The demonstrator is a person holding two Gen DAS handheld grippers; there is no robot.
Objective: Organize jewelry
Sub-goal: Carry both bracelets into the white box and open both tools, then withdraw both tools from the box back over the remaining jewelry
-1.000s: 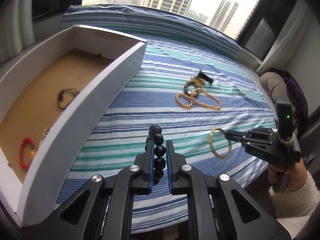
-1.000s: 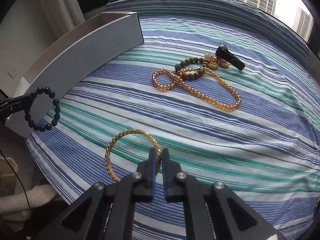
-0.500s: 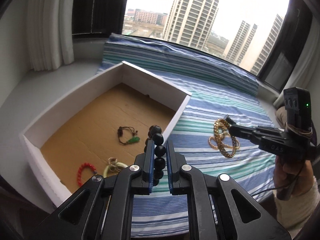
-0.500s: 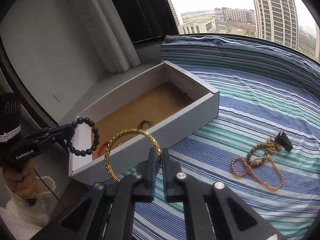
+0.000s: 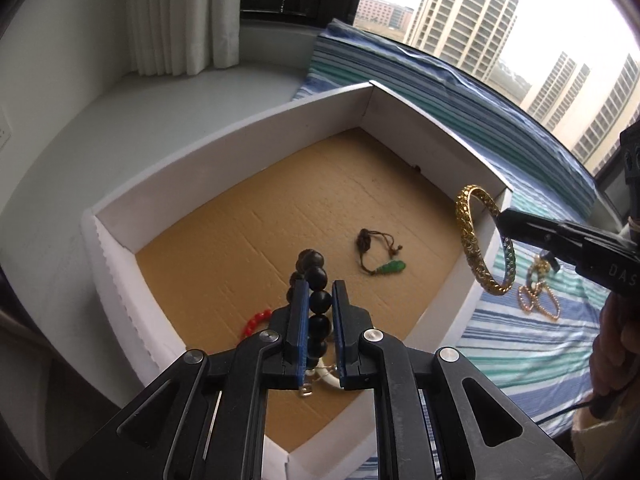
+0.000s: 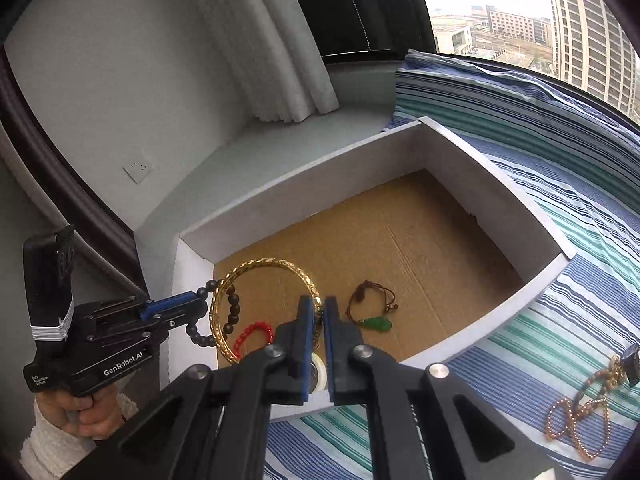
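My left gripper (image 5: 320, 296) is shut on a black bead bracelet (image 5: 316, 276) and hangs above the near part of a white box (image 5: 224, 148) with a brown cardboard floor. My right gripper (image 6: 316, 312) is shut on a gold bangle (image 6: 256, 268), held over the box's near corner. From the left wrist view the bangle (image 5: 472, 240) hangs at the box's right wall. On the box floor lie a cord bracelet with a green pendant (image 5: 380, 252), a red bead bracelet (image 6: 254, 334) and a pale ring (image 6: 320, 374), partly hidden by the fingers.
A gold bead necklace tangled with a brown bead strand (image 6: 580, 420) and a small black clip (image 6: 632, 362) lie on the striped bedcover (image 6: 560, 208) right of the box. A grey sill and white curtain (image 5: 180, 20) stand behind it. A hand in a white sleeve (image 6: 76, 412) holds the left gripper.
Both grippers swung left from the striped cover to above the box, each carrying its bracelet. The gold bangle rose off the cover.
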